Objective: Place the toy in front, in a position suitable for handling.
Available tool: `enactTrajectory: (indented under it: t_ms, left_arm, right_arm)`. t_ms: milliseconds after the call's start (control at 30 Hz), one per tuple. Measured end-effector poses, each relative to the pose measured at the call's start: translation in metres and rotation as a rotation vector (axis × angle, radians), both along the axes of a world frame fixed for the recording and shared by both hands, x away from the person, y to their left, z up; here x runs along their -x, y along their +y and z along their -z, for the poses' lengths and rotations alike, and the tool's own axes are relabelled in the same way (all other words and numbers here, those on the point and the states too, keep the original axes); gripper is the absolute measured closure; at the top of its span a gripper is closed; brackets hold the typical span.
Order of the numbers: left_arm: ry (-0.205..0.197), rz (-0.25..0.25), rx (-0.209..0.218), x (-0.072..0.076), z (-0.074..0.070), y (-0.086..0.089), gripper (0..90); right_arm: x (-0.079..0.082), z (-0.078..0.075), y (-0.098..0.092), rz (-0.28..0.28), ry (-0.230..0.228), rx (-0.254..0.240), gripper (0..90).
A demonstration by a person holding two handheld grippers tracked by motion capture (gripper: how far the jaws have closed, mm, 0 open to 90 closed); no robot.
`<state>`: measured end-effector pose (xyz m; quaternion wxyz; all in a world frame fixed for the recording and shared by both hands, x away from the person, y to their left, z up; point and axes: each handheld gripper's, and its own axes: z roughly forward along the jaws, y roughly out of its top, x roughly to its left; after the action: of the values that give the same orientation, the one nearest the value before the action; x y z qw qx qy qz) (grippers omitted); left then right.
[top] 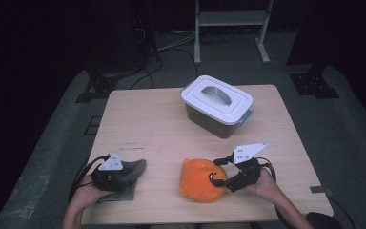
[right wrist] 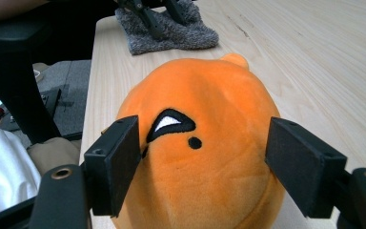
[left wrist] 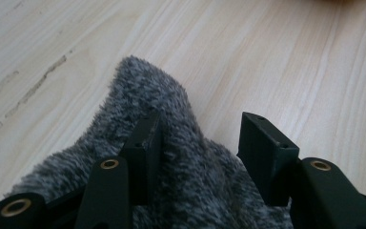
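pale wood table [top: 162, 119] carries everything in the high view. white-lidded storage box [top: 218, 106] sits at the far side, lid on, handle flat. near edge: grey fuzzy cloth [top: 129, 174] at left under the left gripper [top: 116, 172], orange plush toy [top: 201, 180] at centre with the right gripper [top: 221, 175] at its right flank. a hand backs each tool.

left gripper view: the cloth [left wrist: 171, 157] bunches up into a peak between the jaws. one pad is sunk in the pile; the other stands clear of the fabric with bare table behind it. so the jaws are part-way in, not yet clamped, and the cloth is not gripped. judgement: close squarely on the raised fold, low enough to catch more than fluff, or the pile will slip out on the lift.

right gripper view: the plush [right wrist: 200, 157], stitched eye facing the lens, lies between spread jaws. the left pad sits against or just beside the side of the toy; the right pad stands apart from it. released, not grasping. the cloth [right wrist: 171, 31] and the other tool show beyond. judgement: the toy is wide and soft, so centre it and squeeze well into the stuffing before lifting.
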<state>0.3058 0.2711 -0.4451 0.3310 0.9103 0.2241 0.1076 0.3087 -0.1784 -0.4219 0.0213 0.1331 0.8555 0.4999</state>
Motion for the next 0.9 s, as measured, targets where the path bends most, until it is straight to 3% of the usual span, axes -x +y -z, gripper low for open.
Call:
enactTrajectory:
  t_ms: [133, 333, 567, 733, 833, 900]
  left_arm:
    - [0.007, -0.001, -0.033, 0.000, 0.005, -0.003, 50.3]
    - [-0.003, -0.023, -0.069, -0.001, 0.009, -0.005, 64.4]
    - [-0.016, -0.010, -0.063, -0.003, 0.009, -0.006, 75.8]
    - [-0.001, 0.002, -0.017, -0.004, 0.007, -0.006, 77.1]
    - [-0.003, 0.021, 0.028, -0.004, 0.004, -0.008, 77.2]
    - [-0.003, 0.028, 0.088, -0.004, 0.002, -0.009, 77.2]
  right_arm:
    - [-0.001, 0.000, 0.001, -0.005, -0.002, 0.000, 26.3]
    - [-0.001, 0.000, 0.000, -0.009, -0.006, 0.005, 26.3]
    - [0.003, -0.007, -0.009, -0.007, -0.035, 0.012, 26.3]
    - [0.003, -0.008, -0.016, -0.008, -0.025, -0.004, 26.3]
    - [0.005, -0.004, -0.012, -0.011, -0.029, 0.044, 27.2]
    - [0.006, -0.001, -0.008, -0.015, -0.030, 0.060, 27.8]
